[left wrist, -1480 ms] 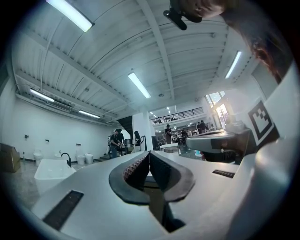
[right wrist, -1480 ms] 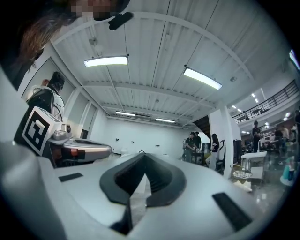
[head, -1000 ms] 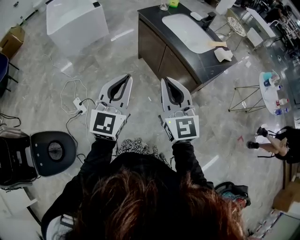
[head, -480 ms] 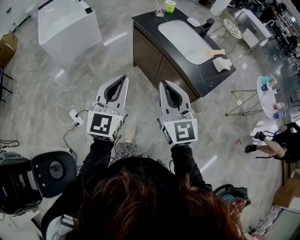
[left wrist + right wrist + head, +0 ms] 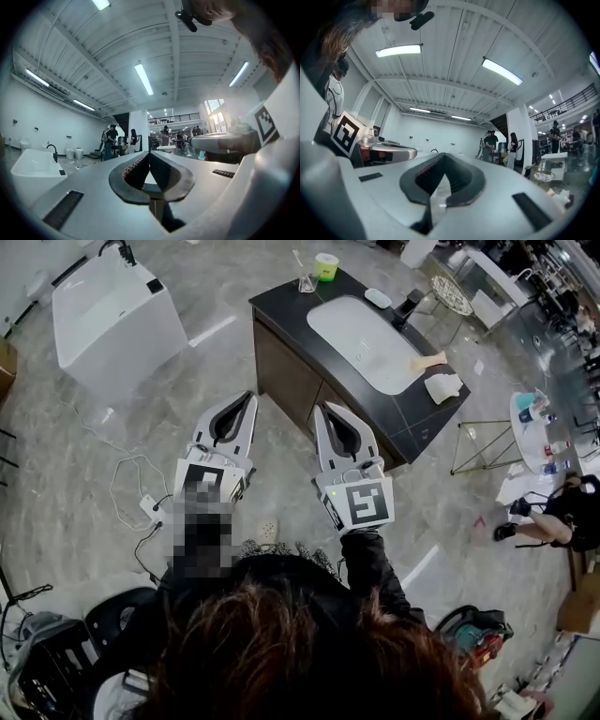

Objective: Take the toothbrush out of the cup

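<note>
Held out side by side over the floor, jaws pressed together and empty: left tool (image 5: pixel 249 397), right tool (image 5: pixel 322 409). Well apart from the dark surface (image 5: pixel 281 301) at 1 o'clock. At its far corner, toward 12 o'clock, a clear cup (image 5: pixel 307 283) with seemingly the toothbrush (image 5: pixel 297 261) leaning out, just beside a green cup (image 5: pixel 326 266). Likely risks: arriving with jaws shut and knocking the light cup over; pinching the rim instead of the thin handle; dragging the cup along while lifting; reaching for the green cup by mistake.
</note>
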`<action>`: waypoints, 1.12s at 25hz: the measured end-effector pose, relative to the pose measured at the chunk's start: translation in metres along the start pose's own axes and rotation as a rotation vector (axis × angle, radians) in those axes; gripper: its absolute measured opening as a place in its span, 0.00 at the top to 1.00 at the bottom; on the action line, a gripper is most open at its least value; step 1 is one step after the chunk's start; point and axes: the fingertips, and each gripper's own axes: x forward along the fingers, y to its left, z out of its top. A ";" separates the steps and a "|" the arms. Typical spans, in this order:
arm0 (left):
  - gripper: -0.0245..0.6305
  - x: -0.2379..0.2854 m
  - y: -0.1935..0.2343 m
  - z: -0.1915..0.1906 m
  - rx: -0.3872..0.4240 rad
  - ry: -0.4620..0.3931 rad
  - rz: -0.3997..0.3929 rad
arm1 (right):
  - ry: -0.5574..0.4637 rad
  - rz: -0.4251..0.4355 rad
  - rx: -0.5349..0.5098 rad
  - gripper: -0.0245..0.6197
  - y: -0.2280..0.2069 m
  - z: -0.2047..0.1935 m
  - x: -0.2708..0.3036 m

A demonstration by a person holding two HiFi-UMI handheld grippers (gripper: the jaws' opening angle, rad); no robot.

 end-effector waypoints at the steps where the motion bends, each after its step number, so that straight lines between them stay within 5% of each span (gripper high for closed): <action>1: 0.95 0.006 0.005 0.000 -0.001 0.000 -0.009 | 0.000 -0.003 -0.001 0.96 -0.001 0.000 0.007; 16: 0.95 0.062 0.065 -0.009 -0.001 0.014 -0.056 | 0.018 -0.078 -0.015 0.96 -0.034 -0.012 0.083; 28: 0.95 0.133 0.103 -0.031 -0.003 0.035 -0.042 | 0.028 -0.052 -0.018 0.96 -0.079 -0.038 0.155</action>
